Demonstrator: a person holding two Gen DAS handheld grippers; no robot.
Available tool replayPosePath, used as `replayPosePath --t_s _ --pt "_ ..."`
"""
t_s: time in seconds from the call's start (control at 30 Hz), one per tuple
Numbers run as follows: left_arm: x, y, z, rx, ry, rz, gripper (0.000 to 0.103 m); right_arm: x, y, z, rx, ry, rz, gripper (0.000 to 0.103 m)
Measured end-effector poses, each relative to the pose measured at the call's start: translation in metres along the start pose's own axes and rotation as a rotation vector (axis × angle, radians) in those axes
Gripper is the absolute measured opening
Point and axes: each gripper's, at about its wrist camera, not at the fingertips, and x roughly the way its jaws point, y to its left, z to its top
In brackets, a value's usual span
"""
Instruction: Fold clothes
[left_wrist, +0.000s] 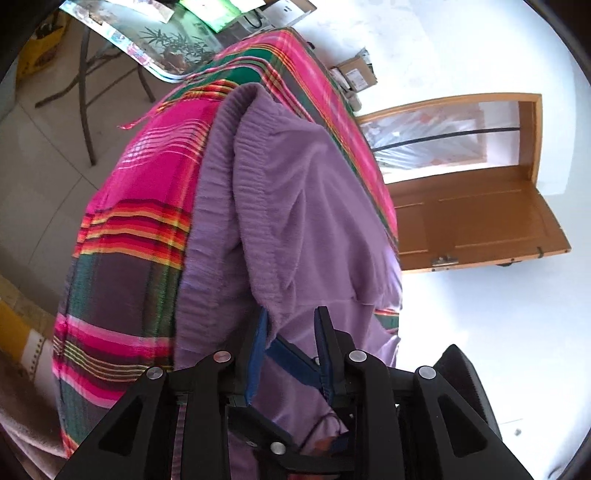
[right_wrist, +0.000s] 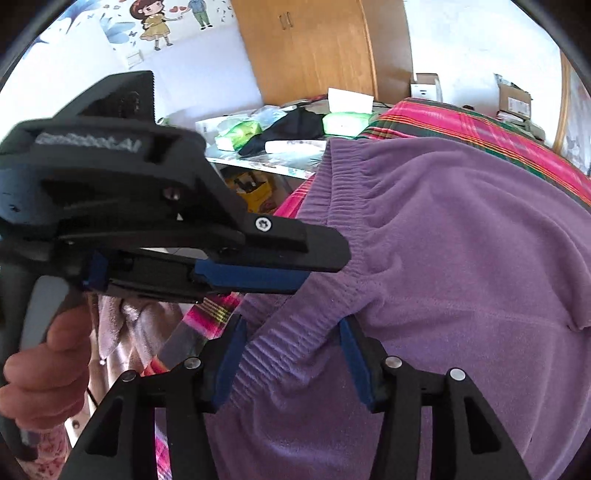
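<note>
Black two-finger left gripper (left_wrist: 291, 332) low in the left wrist view, blue-padded fingers (left_wrist: 256, 354) partly closed, with a fold of purple fleece garment (left_wrist: 295, 206) hanging between them; whether truly pinched or only draped there, hard to tell at this angle. Black right gripper (right_wrist: 291, 354) at the bottom of the right wrist view, fingers (right_wrist: 229, 362) spread wide on either side of the ribbed elastic band (right_wrist: 277, 339), not yet closed on it. Left gripper (right_wrist: 255, 273) also seen from the side at centre left of that view, held by a person's hand (right_wrist: 48, 369), its tip against the same band.

Soft, light, limp stuff by the look of it: no stiffness, likely to sag and bunch wherever unsupported, fuzzy enough not to slip. Best held at the ribbed band, thicker and firmer than the rest, one grip toward each end to keep the edge taut.

Lilac, napped, gathered ribbing along one edge, loosely rumpled, not flat or squared. Spread over a pink, green and orange striped cloth (left_wrist: 147, 177) covering the table, filling the middle of both views.
</note>
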Motion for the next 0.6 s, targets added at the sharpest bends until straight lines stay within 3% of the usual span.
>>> replayPosePath --t_s 0.13,0.2,0.27,0.33,0.47,0.57,0.6 --pt "0.003 -0.001 0.001 -0.007 0.005 -0.007 0.025 0.0 -0.006 0.0 0.034 -0.015 -0.01 0.051" --pt "0.004 -0.001 0.002 -0.012 0.004 -0.011 0.025 -0.001 -0.009 0.0 0.051 -0.022 -0.014 0.044" --pt "0.008 0.0 0.003 -0.02 0.013 -0.011 0.025 -0.001 -0.013 0.0 0.068 -0.029 -0.019 0.029" --pt "0.009 0.001 0.003 -0.02 0.022 -0.021 0.025 -0.001 -0.016 0.0 0.085 -0.036 -0.024 0.024" --pt "0.01 0.002 0.008 -0.029 0.003 0.013 0.025 -0.003 -0.019 -0.003 0.1 -0.044 -0.013 0.023" --pt "0.006 0.001 0.016 -0.026 -0.036 0.039 0.039 -0.006 -0.021 -0.006 0.112 -0.059 0.004 0.022" --pt "0.006 0.0 0.02 -0.028 -0.043 0.042 0.04 -0.008 -0.022 -0.007 0.113 -0.066 0.012 0.022"
